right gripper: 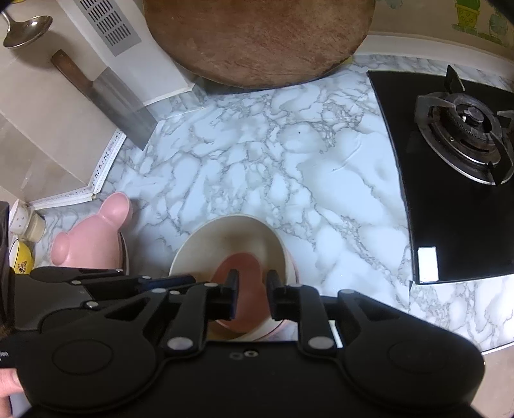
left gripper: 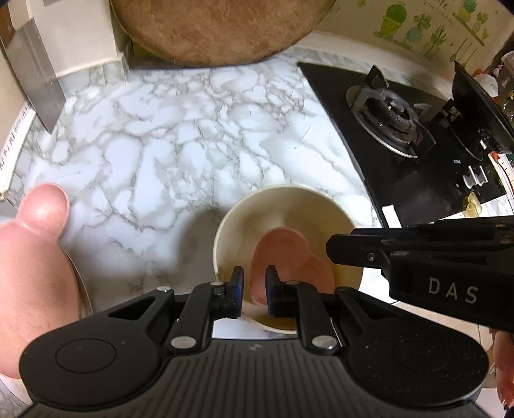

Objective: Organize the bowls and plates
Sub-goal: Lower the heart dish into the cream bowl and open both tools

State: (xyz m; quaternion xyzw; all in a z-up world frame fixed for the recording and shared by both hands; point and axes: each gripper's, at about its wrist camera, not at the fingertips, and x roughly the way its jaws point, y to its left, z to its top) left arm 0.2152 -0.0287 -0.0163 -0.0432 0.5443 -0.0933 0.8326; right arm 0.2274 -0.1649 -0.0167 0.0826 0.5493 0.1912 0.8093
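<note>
A cream bowl [left gripper: 289, 209] [right gripper: 231, 231] stands on the marble counter [left gripper: 180, 135] with a pink heart-shaped dish [left gripper: 289, 254] [right gripper: 239, 263] lying inside it. My left gripper [left gripper: 253, 289] [right gripper: 189, 280] hovers at the bowl's near-left rim, fingers close together; I cannot tell whether they pinch the rim. My right gripper [right gripper: 252, 289] [left gripper: 331, 254] hangs over the pink dish with its pads a little apart, not pressing on it. A pink bear-eared dish [right gripper: 90, 244] [left gripper: 35, 250] sits left of the bowl.
A round wooden board [right gripper: 257, 41] leans at the back. A cleaver [right gripper: 109, 96] and a ladle [right gripper: 29, 30] hang on the left wall. A black gas stove [right gripper: 462, 135] fills the right side. A yellow bowl [right gripper: 21, 260] and a small cup [right gripper: 29, 225] stand far left.
</note>
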